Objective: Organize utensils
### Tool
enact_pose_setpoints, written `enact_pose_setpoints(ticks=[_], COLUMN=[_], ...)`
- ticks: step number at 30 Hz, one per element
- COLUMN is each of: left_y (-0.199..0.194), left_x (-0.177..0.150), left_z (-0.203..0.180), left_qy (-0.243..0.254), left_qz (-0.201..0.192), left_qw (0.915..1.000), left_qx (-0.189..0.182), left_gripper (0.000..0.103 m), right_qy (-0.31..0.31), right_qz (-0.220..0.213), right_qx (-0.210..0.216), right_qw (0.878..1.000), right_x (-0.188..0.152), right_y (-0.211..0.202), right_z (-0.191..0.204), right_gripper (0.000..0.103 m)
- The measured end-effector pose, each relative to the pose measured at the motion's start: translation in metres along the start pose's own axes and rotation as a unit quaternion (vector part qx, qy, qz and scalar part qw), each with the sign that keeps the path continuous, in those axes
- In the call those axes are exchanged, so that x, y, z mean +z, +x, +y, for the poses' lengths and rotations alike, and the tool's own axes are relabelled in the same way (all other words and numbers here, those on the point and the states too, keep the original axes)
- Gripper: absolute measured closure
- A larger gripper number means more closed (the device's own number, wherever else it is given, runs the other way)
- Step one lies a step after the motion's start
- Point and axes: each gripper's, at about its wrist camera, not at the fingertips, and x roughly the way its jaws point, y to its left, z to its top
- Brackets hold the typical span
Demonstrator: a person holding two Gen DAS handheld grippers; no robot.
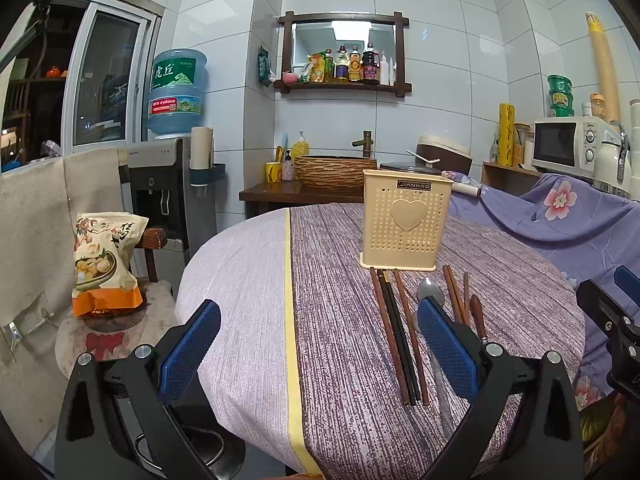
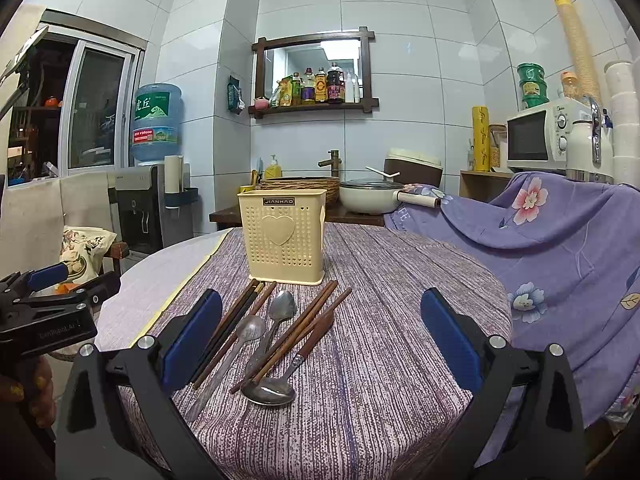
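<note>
A cream perforated utensil holder (image 1: pixel 405 224) with a heart on its front stands upright on the round table; it also shows in the right wrist view (image 2: pixel 282 236). In front of it lie brown and black chopsticks (image 2: pixel 236 328), more brown chopsticks (image 2: pixel 300 332), metal spoons (image 2: pixel 280 308) and a wood-handled spoon (image 2: pixel 272 392). In the left wrist view the chopsticks (image 1: pixel 396 332) and a spoon (image 1: pixel 430 290) lie by the right finger. My left gripper (image 1: pixel 320 344) is open and empty above the table's near edge. My right gripper (image 2: pixel 320 336) is open and empty, above the utensils.
The table (image 2: pixel 380 360) has a purple striped cloth. A flowered purple sheet (image 2: pixel 560 248) covers furniture on the right. A snack bag (image 1: pixel 106 264) sits on a chair at left. A water dispenser (image 1: pixel 168 184), a basin counter (image 1: pixel 332 172) and a microwave (image 2: pixel 540 136) stand behind.
</note>
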Motion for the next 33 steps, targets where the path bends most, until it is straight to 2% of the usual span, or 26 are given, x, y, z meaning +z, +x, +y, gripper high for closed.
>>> enact_pose_setpoints(ticks=[33], left_y=[0.0014], left_x=[-0.001], left_z=[-0.0041], left_qy=[-0.001], left_qz=[0.001], left_qw=[1.0], left_qx=[-0.001], left_gripper=[0.006], right_qy=[-0.001], right_qz=[0.003], right_qx=[0.001], right_qw=[1.0], right_x=[-0.0017], right_y=[0.0017], right_z=[-0.0053], right_gripper=[0.005])
